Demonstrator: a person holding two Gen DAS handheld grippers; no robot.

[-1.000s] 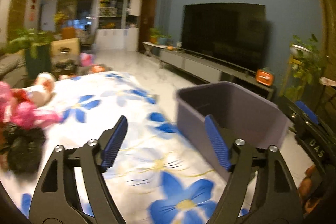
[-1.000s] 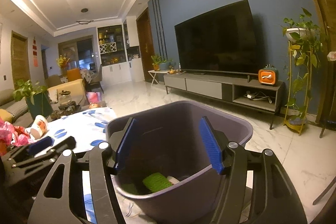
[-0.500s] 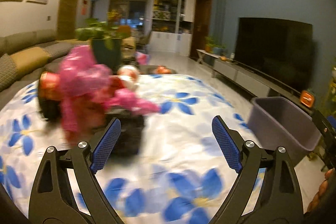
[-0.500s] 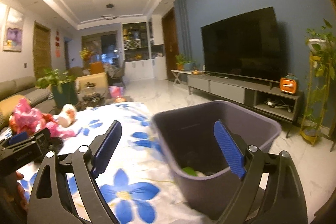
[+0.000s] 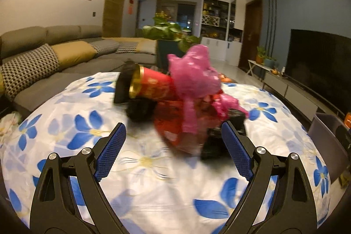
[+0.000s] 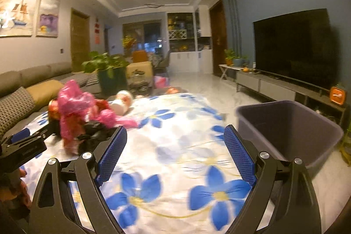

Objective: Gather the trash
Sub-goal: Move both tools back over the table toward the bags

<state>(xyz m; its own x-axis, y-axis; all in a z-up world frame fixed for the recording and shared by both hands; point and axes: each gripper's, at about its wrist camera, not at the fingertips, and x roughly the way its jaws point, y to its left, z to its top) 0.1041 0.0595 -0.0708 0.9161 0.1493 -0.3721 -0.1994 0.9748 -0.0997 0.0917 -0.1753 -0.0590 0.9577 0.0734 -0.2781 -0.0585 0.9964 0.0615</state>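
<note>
Left wrist view: we see the left gripper [image 5: 173, 149] jaws wide, nothing between them, just before the trash pile [image 5: 186, 100] on the floral tablecloth [image 5: 153, 190]: pink bag, red cup, black bits.

Right wrist view: right gripper [image 6: 175, 154] likewise spread and empty; grey bin [image 6: 289, 126] right of the tablecloth, pile far left.

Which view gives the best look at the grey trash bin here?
The right wrist view: the trash bin shows its whole open rim and near wall beside the table. The left wrist view catches only a corner of it at the far right edge, faced instead toward the trash pile.
</note>
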